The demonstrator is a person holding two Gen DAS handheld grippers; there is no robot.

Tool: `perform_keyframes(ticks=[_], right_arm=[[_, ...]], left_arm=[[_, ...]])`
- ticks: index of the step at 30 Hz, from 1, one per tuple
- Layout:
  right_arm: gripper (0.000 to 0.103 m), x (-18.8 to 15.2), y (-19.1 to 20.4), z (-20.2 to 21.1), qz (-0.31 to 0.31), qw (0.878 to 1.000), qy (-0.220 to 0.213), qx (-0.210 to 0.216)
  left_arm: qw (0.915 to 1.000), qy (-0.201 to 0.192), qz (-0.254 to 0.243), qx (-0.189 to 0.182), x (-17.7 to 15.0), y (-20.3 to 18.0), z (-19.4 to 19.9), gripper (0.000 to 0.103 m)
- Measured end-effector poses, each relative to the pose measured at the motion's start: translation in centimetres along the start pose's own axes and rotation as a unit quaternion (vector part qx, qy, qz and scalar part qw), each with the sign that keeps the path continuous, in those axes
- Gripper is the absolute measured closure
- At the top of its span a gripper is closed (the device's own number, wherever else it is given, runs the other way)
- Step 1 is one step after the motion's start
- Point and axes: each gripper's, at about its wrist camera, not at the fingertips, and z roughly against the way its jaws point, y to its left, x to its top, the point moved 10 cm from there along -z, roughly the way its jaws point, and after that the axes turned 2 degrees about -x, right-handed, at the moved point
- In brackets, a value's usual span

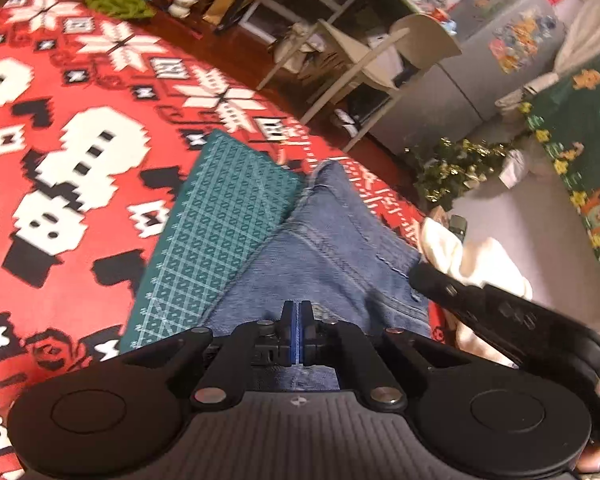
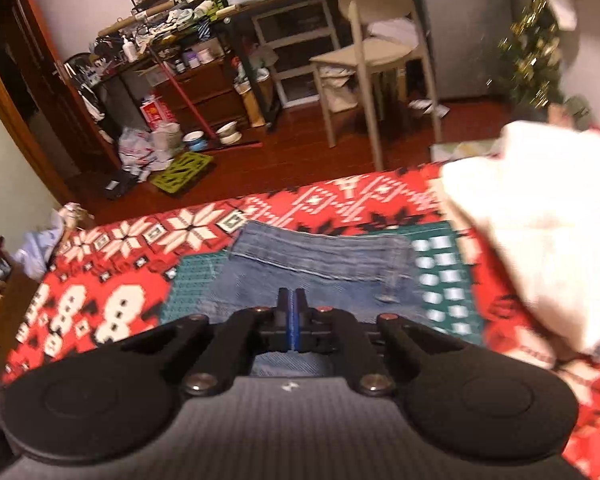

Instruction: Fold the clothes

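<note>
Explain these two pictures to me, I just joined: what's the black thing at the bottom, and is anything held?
Each picture comes from a camera on a hand-held claw, looking along its two fingers. The black shape is the claw itself: left claw in one view, right claw in the other. Both look shut; whether they pinch cloth cannot be told. Under them lie jeans on a green mat, on a red blanket. A white cloth lies to the right.
</note>
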Motion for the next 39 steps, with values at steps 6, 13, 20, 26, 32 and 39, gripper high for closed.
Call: perform_keyframes(ticks=[6,13,20,26,32,39], right_arm=[[0.103,-0.1,-0.3,-6.0,-0.009,0.998,0.063,-0.008],[0.103,2.0,-0.5,-7.2,-0.022,0.998,0.059,-0.006],[0.103,3.5,1.4,-8.2,-0.015,0.997,0.07,0.018],[0.103,3.3,-0.2,-11.5,-0.022,0.996,0.09,-0.008],[0.103,5.6,-1.5,-8.7,-0.036,0.997,0.066,-0.003],[0.103,4.2,-6.0,-4.7,-0.024,0.996,0.08,-0.038]], left_arm=[[0.9994,0.011,0.034,-0.003,0.3,1.5,-0.5,0.102],[0.9991,0.015,0.038,-0.004,0.3,2.0,-0.7,0.103],[0.9982,0.018,0.055,-0.017,0.5,2.3,-0.5,0.103],[0.9984,0.02,0.05,-0.017,0.5,2.3,-0.8,0.103],[0.9984,0.023,0.048,-0.018,0.4,2.2,-0.9,0.103],[0.9983,0.021,0.051,-0.016,0.5,2.2,-0.5,0.103]])
